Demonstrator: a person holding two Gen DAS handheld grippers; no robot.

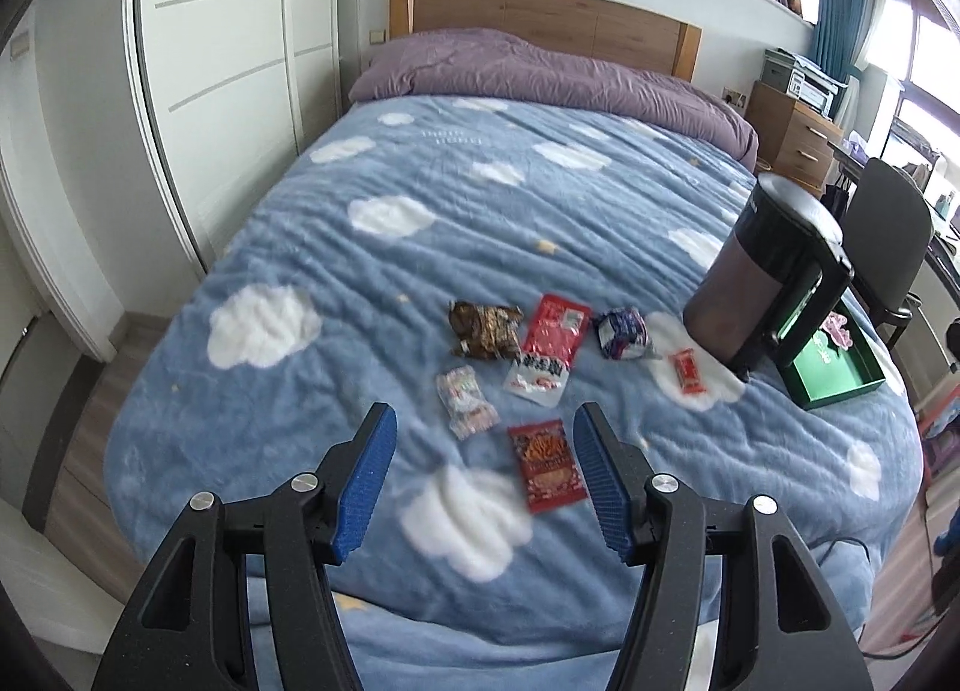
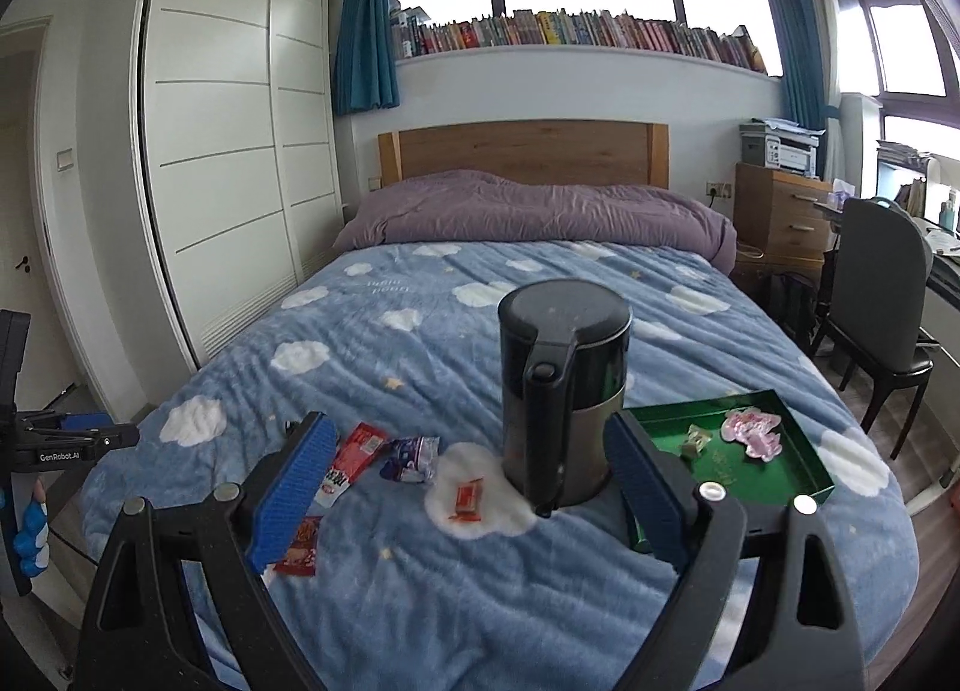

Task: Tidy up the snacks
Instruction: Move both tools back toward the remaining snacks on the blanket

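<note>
1. Bed [image 1: 540, 199]: fleecy blue blanket with white cloud patches, ripples across the pile. A crumpled purple duvet [image 1: 540, 69] lies at the far end against a wooden headboard [image 1: 540, 12].
2. Snacks sit loose in a cluster on the near half of the blanket. Nearest: a flat red packet [image 1: 546, 464], glossy, rectangular. Left of it, slightly farther, a clear crinkled wrapper [image 1: 467, 400] with pale contents.
3. Farther on: a brown crumpled foil pack [image 1: 485, 328], a shiny red sachet [image 1: 555, 331], and a white sachet [image 1: 536, 382] just beside the red one; I cannot tell if they overlap. To the right, a blue-white puffy bag [image 1: 624, 334] and a small red candy [image 1: 687, 371] on a cloud patch.
4. Kettle [image 2: 564, 397]: dark cylinder, matte lid, brushed metal lower body, black handle facing the near side. Upright on the blanket, right of the snacks.
5. Green tray [image 2: 804, 451]: shallow, rectangular, thin raised walls, just right of the kettle. Inside it are a pink glossy wrapper [image 2: 753, 433] and a small pale piece [image 2: 696, 439].
6. Left tool [image 1: 486, 481]: tilted downward over the near snacks, ribbed blue pads parted about midway, empty; the red packet lies below the gap, close to the right pad.
7. Right tool [image 2: 465, 502]: angled gently down towards the kettle, jaws wide, nothing gripped.
</note>
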